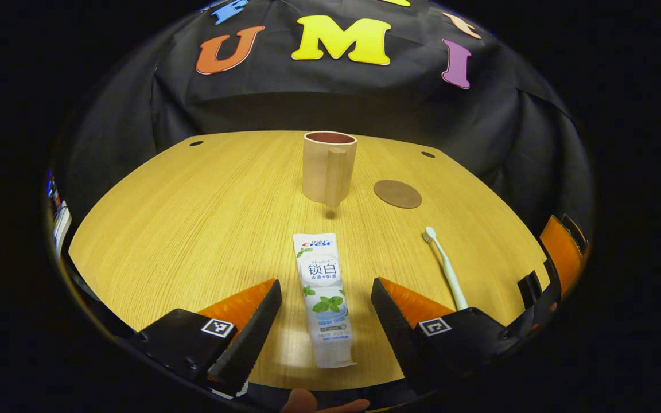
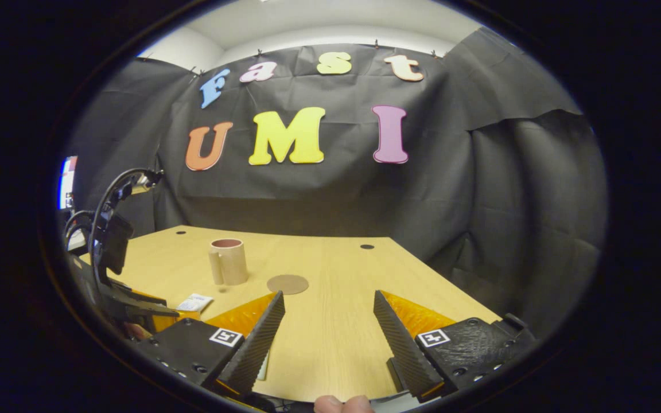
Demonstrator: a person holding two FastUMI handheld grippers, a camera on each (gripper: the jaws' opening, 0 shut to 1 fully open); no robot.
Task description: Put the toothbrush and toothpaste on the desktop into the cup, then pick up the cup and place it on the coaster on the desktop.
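Toothpaste (image 1: 323,298) flat on desk (image 1: 193,229), between spread fingers of left gripper (image 1: 326,312). Toothbrush (image 1: 446,268) flat just right of it. Cup (image 1: 329,167) upright beside coaster (image 1: 397,194), not on it. Right gripper (image 2: 329,321) spread, holding nothing. Likely toothpaste grasp at hand: needs lowering, then closing on tube.

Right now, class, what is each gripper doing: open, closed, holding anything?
Left gripper: open, holding nothing; the toothpaste lies between its fingers, untouched.
Right gripper: open, empty, over the desktop.

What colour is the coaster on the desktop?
The coaster is plain brown, a flat round disc; it shows best in the left gripper view, right of the cup.
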